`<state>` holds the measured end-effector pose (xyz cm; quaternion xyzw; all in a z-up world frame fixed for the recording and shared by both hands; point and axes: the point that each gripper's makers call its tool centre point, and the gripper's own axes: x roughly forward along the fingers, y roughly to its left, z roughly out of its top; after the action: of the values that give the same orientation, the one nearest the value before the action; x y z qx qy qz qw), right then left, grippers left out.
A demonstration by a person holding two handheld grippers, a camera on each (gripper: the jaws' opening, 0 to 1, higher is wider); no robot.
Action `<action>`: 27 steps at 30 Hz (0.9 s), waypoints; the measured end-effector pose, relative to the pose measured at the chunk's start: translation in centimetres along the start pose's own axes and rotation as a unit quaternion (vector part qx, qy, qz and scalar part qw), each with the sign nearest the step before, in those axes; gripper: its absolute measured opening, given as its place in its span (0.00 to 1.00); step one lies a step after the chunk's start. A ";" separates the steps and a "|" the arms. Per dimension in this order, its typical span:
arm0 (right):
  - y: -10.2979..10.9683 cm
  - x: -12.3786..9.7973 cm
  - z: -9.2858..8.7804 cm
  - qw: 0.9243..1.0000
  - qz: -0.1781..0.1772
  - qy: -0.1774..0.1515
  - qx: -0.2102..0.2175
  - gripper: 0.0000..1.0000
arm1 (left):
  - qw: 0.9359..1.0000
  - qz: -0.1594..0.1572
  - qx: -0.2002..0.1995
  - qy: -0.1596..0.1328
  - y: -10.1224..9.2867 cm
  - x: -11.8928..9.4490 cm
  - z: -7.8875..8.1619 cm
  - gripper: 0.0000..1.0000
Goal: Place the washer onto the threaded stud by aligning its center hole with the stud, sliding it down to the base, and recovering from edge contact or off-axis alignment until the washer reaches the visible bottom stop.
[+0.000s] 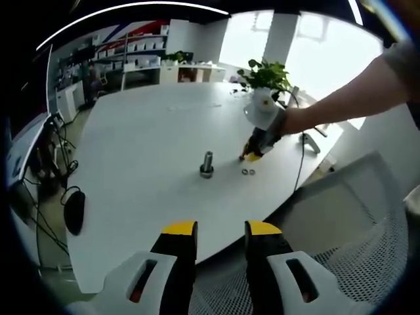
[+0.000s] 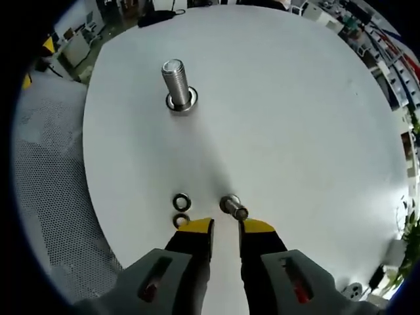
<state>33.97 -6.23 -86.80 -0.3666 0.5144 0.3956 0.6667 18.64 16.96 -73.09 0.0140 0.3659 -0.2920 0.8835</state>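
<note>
Reaching for a washer beside the stud

Hovering my right gripper low over the white table, jaws parted and empty, I line up on the two washers at lower centre. A small bolt lies just beside them, crowding the approach. At upper left the threaded stud stands upright, well apart. My left gripper waits open over the table edge

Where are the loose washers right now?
In the right gripper view, two washers lie flat on the white table, just ahead of the right gripper, beside a small bolt.
</note>
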 end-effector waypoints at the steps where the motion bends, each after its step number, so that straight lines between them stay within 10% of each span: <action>1: 0.3 -0.1 -0.3 1.000 0.003 0.002 0.002 0.18 | 1.000 0.000 0.000 0.000 0.0 0.0 0.0 0.27; 27: 4.2 0.0 0.2 0.999 0.029 0.012 -0.023 0.23 | 1.000 -0.009 0.005 -0.010 -0.2 0.0 0.3 0.27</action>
<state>30.28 -4.29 -87.09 -0.3716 0.5238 0.4218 0.6400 18.67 16.72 -72.83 0.0121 0.3556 -0.3014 0.8846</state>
